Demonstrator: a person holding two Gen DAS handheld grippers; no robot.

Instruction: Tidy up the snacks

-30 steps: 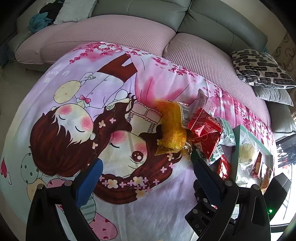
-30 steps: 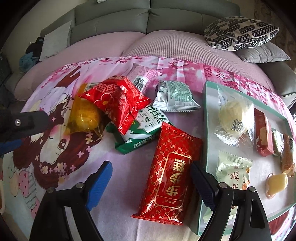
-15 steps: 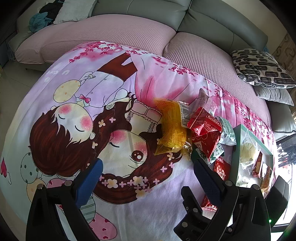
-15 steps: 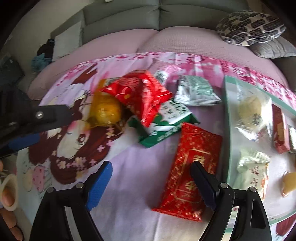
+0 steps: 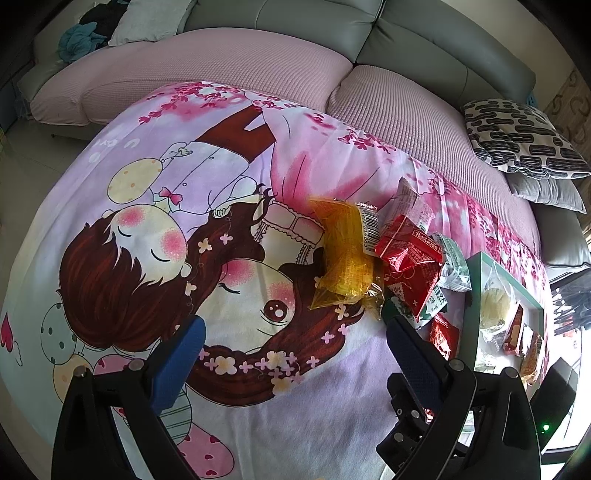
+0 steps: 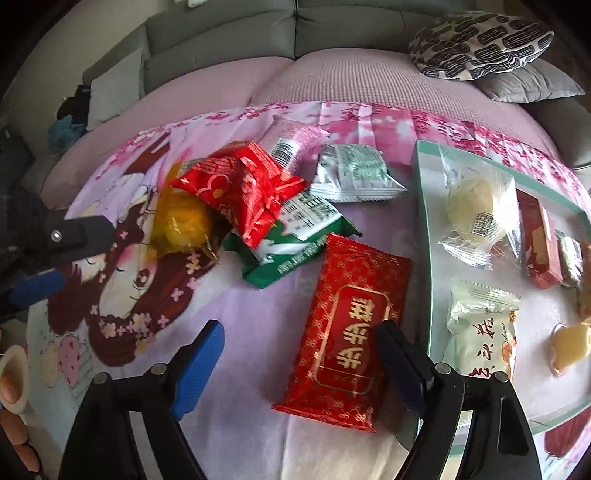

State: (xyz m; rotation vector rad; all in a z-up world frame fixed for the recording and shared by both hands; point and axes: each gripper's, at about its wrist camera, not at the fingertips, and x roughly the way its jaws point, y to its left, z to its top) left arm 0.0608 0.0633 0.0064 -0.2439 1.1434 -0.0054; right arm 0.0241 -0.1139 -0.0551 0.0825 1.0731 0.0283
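Note:
Loose snacks lie in a heap on the cartoon blanket (image 5: 147, 221): a yellow packet (image 5: 347, 254), a crinkled red packet (image 6: 243, 188), a green-and-white packet (image 6: 299, 236), a silver-green one (image 6: 354, 173) and a pink one (image 6: 295, 140). A flat red packet with gold characters (image 6: 347, 325) lies beside the pale green tray (image 6: 424, 221), which holds several wrapped snacks. My right gripper (image 6: 299, 354) hovers over that flat packet; its jaws are closing slightly, pads clear of it. My left gripper (image 5: 295, 354) stands open over bare blanket, left of the heap.
A grey sofa with pink seat covers (image 5: 258, 66) runs behind the blanket. A black-and-white patterned cushion (image 6: 480, 40) and a grey one (image 6: 532, 85) sit at the right. Clothes lie at the sofa's far left (image 5: 81, 33).
The right wrist view swung a little left and then back toward the tray. The snacks and the left gripper have stayed in place.

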